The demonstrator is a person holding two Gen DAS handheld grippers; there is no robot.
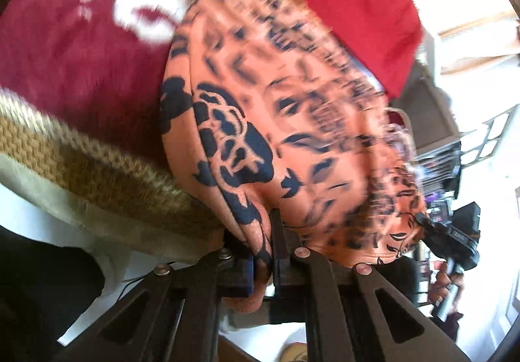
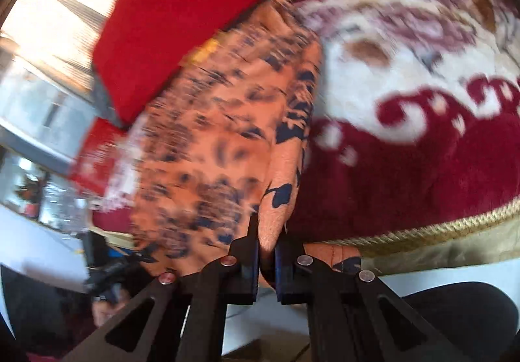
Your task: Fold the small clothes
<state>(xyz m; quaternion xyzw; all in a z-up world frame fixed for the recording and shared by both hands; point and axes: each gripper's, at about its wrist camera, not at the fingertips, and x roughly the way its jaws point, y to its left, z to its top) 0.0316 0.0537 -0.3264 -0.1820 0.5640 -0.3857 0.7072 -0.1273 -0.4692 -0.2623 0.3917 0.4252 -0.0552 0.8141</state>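
Over the red patterned blanket [image 1: 65,69], two tools, left tool [image 1: 263,251] and right tool [image 2: 266,251], each pinch one orange garment [image 1: 276,108]

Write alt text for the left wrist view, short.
The left gripper is shut on a bunched edge of an orange garment with dark blue floral print, which hangs over a dark red and white patterned blanket. A bright red cloth lies behind it; the picture is motion-blurred.

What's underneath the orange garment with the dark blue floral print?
Under the orange floral garment lie a dark red and cream patterned blanket and a bright red cloth. Whatever is directly beneath the garment is covered.
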